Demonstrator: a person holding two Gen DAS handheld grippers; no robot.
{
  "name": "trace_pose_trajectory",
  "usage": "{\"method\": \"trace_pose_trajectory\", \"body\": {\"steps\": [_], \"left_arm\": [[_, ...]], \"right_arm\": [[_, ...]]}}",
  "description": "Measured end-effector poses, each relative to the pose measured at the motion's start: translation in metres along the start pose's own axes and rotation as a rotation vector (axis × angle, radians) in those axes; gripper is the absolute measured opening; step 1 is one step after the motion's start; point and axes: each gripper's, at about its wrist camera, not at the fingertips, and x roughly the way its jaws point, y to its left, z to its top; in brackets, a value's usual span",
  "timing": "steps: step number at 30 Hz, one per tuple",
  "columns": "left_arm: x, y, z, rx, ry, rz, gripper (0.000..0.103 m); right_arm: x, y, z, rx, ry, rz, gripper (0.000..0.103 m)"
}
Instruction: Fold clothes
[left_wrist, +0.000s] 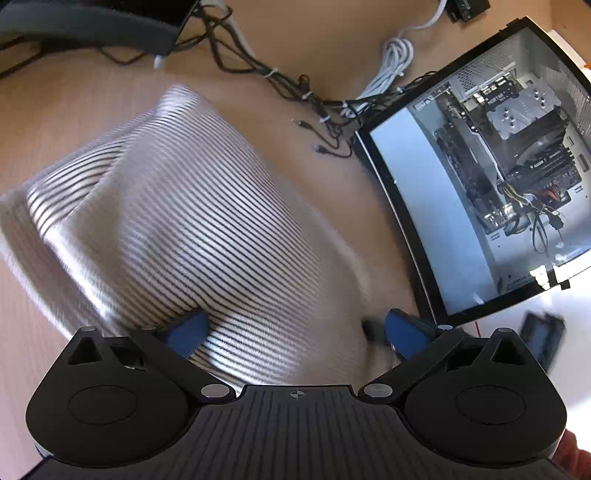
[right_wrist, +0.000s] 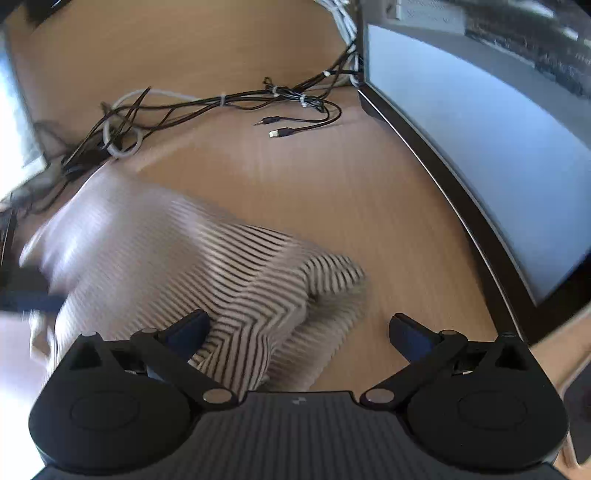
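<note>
Lying bunched on the desk (right_wrist: 388, 221), the striped shirt (left_wrist: 177, 206) reaches between the fingers of both grippers; the left gripper (left_wrist: 295, 332) and right gripper (right_wrist: 299, 332) stand wide, gripping nothing.

The left gripper (left_wrist: 295, 332) hangs over a wooden table (left_wrist: 321, 44) with its blue-padded fingers (left_wrist: 402, 332) spread wide apart. A black-and-white striped garment (left_wrist: 177, 221) lies bunched ahead of it and to its left, motion-blurred, its near edge running under the left finger and into the gap between the two. Ahead to the right lies a computer case (left_wrist: 480, 177) with a glass side panel, its parts visible inside. Beyond the garment, a bundle of black cables (left_wrist: 280, 81) and a coiled white cable (left_wrist: 391, 62) trail across the table.
</note>
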Motion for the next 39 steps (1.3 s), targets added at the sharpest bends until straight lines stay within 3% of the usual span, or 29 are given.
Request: {"method": "trace_pose_trajectory", "body": {"steps": [6, 9, 12, 14, 16, 19, 20, 26, 31, 34, 37, 39], "left_arm": [[0.013, -0.008, 0.015, 0.064, -0.010, 0.039, 0.103], [0.018, -0.013, 0.016, 0.098, -0.001, 0.052, 0.103], [0.017, -0.012, 0.014, 0.110, -0.005, 0.042, 0.103], [0.016, -0.011, 0.013, 0.110, -0.010, 0.033, 0.103], [0.016, -0.010, 0.013, 0.108, -0.012, 0.028, 0.103], [0.016, -0.009, 0.013, 0.111, -0.014, 0.026, 0.103], [0.015, -0.008, 0.012, 0.113, -0.016, 0.026, 0.103], [0.013, -0.011, 0.012, 0.137, -0.028, 0.050, 0.103], [-0.013, -0.010, 0.013, 0.123, -0.074, 0.106, 0.103], [-0.043, -0.017, -0.001, 0.239, -0.137, 0.200, 0.103], [-0.059, -0.023, -0.022, 0.359, -0.141, 0.284, 0.103], [-0.063, -0.021, -0.032, 0.384, -0.116, 0.334, 0.103]], "right_arm": [[-0.023, 0.030, -0.006, -0.178, 0.038, 0.043, 0.103], [-0.047, 0.040, -0.002, -0.280, -0.030, 0.019, 0.103], [-0.062, 0.037, 0.005, -0.269, -0.095, 0.006, 0.103], [-0.056, 0.033, 0.009, -0.240, -0.116, -0.017, 0.103], [-0.037, 0.030, 0.006, -0.240, -0.079, -0.071, 0.103], [-0.014, 0.036, -0.016, -0.296, -0.013, -0.138, 0.103], [-0.018, 0.039, -0.023, -0.298, -0.043, -0.146, 0.103], [-0.029, 0.054, -0.038, -0.348, -0.031, -0.079, 0.103], [-0.041, 0.046, -0.024, -0.330, -0.031, -0.044, 0.103], [-0.060, 0.047, -0.021, -0.343, -0.058, 0.051, 0.103], [-0.065, 0.062, -0.028, -0.424, -0.038, 0.166, 0.103], [-0.050, 0.077, -0.042, -0.536, 0.011, 0.151, 0.103]]}}
